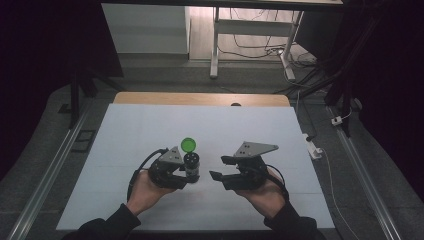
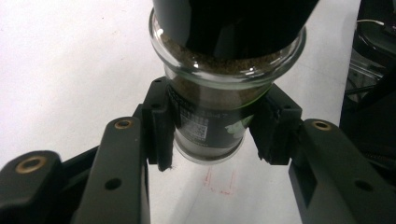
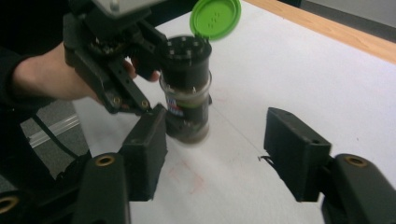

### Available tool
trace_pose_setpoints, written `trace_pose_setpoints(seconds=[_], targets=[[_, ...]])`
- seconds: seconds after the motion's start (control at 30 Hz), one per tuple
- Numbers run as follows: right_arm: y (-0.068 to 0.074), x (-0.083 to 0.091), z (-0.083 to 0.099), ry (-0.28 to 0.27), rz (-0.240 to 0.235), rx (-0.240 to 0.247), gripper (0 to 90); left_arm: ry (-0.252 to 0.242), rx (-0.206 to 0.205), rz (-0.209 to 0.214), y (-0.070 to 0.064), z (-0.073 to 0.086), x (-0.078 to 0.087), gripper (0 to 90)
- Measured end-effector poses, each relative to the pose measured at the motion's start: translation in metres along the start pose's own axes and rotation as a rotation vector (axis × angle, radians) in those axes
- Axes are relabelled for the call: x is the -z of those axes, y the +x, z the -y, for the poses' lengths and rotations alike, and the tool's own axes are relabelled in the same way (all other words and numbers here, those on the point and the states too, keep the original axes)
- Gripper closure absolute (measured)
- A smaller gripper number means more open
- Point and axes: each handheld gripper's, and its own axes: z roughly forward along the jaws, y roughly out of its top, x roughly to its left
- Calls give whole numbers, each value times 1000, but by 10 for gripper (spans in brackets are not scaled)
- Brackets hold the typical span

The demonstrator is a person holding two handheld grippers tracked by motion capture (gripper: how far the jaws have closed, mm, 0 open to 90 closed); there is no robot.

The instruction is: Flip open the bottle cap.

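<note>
The glass spice jar point(image 1: 192, 167) of brown powder, its black shaker top bared and round green lid point(image 1: 188, 145) flipped up, is standing mid-table point(image 1: 150, 125). My left gripper point(image 1: 186, 170) is pinching its body; my right gripper point(image 1: 220, 167) is waiting spread nearby.

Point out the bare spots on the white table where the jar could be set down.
Bare: the white table's far half beyond the green-lidded glass spice jar, and both side margins. Crowded: the near centre, between the left hand-held gripper and right hand-held gripper.
</note>
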Motion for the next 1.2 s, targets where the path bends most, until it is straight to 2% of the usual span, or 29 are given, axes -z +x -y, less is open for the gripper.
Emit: trace_pose_setpoints(seconds=[0.33, 0.57, 0.8, 1.2], targets=[[-5, 15, 23, 0, 47, -28, 201, -2, -5, -2, 0, -1, 3, 538], [-11, 26, 46, 21, 98, -57, 105, -9, 0, -4, 1, -2, 5, 538], [-17, 38, 68, 13, 159, -77, 19, -15, 0, -5, 2, -3, 8, 538], [-27, 59, 106, 38, 234, -128, 0, -26, 2, -6, 5, -6, 12, 538]])
